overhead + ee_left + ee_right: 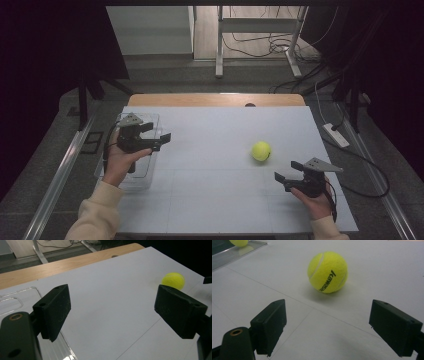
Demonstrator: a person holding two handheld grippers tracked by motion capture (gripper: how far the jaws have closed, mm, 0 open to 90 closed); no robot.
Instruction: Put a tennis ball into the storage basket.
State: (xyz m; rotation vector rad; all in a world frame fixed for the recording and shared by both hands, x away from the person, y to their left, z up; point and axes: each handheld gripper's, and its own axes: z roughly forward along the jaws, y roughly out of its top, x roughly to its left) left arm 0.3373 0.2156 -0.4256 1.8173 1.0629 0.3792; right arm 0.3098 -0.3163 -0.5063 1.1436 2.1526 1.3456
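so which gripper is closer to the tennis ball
Right. The right gripper sits just below-right of the tennis ball; the left gripper is far across the table, above the clear tray.

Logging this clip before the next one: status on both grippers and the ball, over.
Left gripper open, empty, above clear plastic tray. Right gripper open, empty, facing yellow felt tennis ball. Ball loose on white table; nothing between.

Fuzzy yellow felt tennis ball (327,272), matt white smooth table sheet (215,150), bare wood strip at far edge (215,100), clear glossy plastic tray (145,176), matt black plastic gripper pads (395,327)
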